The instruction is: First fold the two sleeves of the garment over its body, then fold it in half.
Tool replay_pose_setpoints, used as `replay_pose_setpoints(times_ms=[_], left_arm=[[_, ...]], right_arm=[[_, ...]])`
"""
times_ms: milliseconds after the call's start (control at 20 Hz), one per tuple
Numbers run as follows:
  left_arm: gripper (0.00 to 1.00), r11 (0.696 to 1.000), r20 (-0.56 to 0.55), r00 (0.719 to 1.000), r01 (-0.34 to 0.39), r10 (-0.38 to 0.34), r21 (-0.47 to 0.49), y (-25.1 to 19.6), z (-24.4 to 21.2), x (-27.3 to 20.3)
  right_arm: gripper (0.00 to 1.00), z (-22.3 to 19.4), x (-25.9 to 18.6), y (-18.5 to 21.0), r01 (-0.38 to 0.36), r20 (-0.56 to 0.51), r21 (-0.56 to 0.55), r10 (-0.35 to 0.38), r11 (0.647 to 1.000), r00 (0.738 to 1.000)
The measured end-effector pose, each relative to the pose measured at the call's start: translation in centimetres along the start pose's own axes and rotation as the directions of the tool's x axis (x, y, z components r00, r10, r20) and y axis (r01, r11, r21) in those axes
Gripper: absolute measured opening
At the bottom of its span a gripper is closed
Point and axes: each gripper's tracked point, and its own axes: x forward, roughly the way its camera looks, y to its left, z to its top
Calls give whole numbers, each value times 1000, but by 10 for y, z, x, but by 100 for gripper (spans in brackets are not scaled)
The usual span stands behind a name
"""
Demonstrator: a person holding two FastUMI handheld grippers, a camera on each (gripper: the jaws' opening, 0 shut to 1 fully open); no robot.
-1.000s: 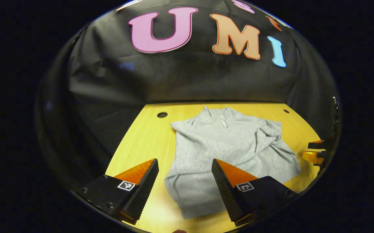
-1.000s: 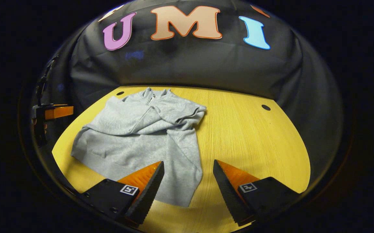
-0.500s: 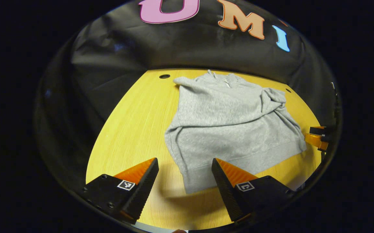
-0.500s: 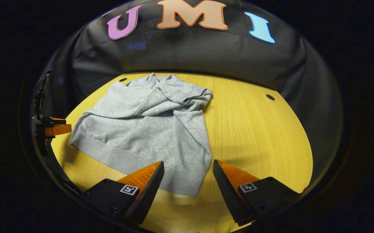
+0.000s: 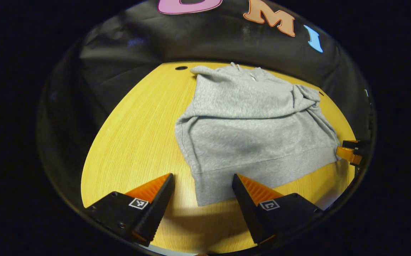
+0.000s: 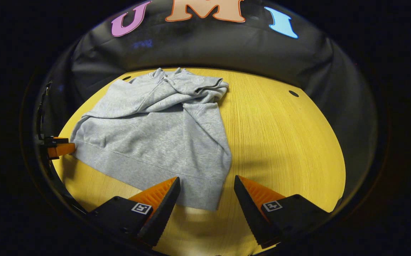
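A grey sweatshirt (image 5: 255, 131) lay flat across the centre of the yellow wooden table (image 5: 134, 135), collar at the upper edge of the frame, both sleeves already folded over its body. Compared with a second earlier, both cameras had tipped downward and the hem had come to sit between each gripper's fingers. The left gripper (image 5: 203, 199) and right gripper (image 6: 207, 202) were both spread wide, holding nothing, apparently lining up on the hem corners for the half-fold.
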Motion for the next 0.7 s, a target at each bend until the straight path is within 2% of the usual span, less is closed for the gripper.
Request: replay_pose_setpoints(times_ms=[50,200,300,400,450,500,550,600,650,700], left_arm=[[97,1000,-16,1000,-1,1,2,0,-2,1],[97,1000,-17,1000,-9,9,-6,1,0,1],[95,1000,-15,1000,3,-3,-1,-2,0,4],[81,1000,-12,1000,26,-25,15,-9,4,5],[67,999,-10,999,38,-38,27,-12,7,7],[62,998,-14,999,46,-45,37,-14,8,8],[47,998,-14,998,55,-55,42,-15,9,9],[42,997,-5,998,69,-69,43,-19,12,11],[27,996,6,997,82,-83,36,-24,15,12],[16,996,13,996,86,-86,26,-24,16,13]], right_arm=[[98,-3,1,3,-7,-16,-1,7,1000,1000],[95,-8,1,10,-48,-52,61,51,997,997],[75,-8,5,10,-47,-74,88,54,995,996],[65,-7,4,19,-79,-93,69,86,994,992],[48,-5,4,25,-102,-91,65,107,993,990],[38,-6,3,29,-110,-105,61,116,992,988],[20,-5,4,29,-113,-109,56,119,992,987],[20,-7,3,28,-116,-131,59,123,991,984],[20,-5,3,28,-125,-146,74,134,989,980],[20,-5,7,29,-121,-162,101,136,988,977]])
